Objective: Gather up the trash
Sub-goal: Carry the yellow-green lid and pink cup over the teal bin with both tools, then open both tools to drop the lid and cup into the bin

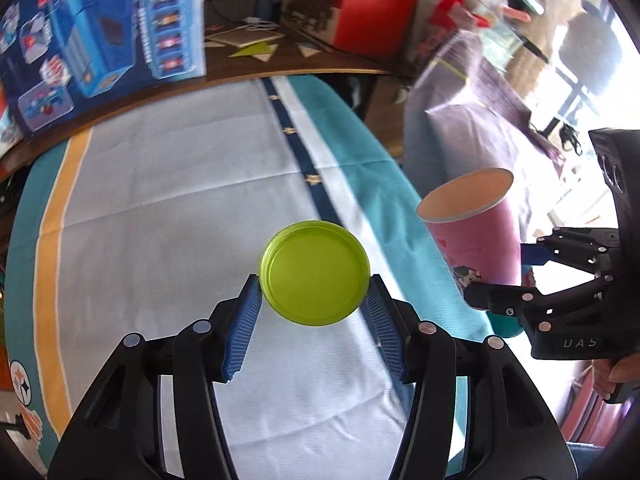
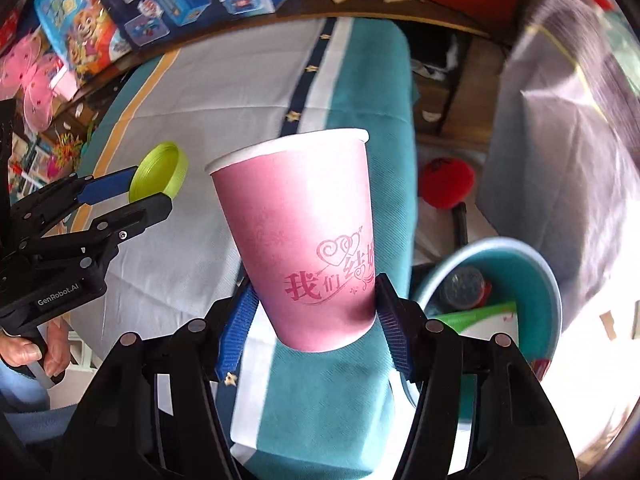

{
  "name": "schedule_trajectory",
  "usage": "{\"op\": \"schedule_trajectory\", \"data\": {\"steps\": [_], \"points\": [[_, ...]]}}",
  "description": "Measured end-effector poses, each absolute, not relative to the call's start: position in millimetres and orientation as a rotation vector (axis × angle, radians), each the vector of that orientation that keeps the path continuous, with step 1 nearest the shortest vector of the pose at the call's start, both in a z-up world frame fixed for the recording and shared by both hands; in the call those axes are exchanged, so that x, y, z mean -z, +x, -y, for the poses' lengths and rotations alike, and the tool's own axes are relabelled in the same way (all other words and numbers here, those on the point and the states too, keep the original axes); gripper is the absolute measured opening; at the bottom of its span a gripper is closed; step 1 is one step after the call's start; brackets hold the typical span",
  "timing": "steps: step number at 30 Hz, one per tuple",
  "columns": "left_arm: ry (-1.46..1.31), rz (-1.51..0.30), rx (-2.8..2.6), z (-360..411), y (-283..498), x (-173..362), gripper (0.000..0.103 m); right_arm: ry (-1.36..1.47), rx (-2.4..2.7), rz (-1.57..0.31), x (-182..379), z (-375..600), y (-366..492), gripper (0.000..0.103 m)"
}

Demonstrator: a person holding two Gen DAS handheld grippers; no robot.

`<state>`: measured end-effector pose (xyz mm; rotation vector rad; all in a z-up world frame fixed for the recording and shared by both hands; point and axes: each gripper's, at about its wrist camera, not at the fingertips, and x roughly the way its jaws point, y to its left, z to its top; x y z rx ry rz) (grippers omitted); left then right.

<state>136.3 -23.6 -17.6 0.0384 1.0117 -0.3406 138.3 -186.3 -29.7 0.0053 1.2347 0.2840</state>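
My left gripper is shut on a lime green plastic lid and holds it above the table cloth. The lid and the left gripper also show at the left of the right wrist view. My right gripper is shut on a pink paper cup with red writing, held upright above the table's right edge. The cup and the right gripper show at the right of the left wrist view. A teal bin with trash inside stands on the floor at lower right.
Blue toy boxes stand on a wooden shelf behind the table. A red box is at the back. A purple-grey bag stands right of the table. A red round object lies on the floor by the bin.
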Motion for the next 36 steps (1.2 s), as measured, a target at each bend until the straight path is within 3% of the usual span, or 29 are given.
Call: {"op": "schedule_trajectory", "data": {"steps": [17,32,34,36], "points": [[0.218,-1.042,0.572,180,114,21,0.055,0.314,-0.04,-1.17,34,368,62,0.057],[0.339,-1.145,0.69,273,115,65,0.057,0.436,0.028,-1.221,70,422,46,0.057],[0.346,-1.157,0.694,279,117,70,0.062,0.443,0.032,-1.227,72,426,47,0.057],[0.35,-1.162,0.678,281,120,73,0.079,0.443,0.036,-1.232,74,427,48,0.057]]}}
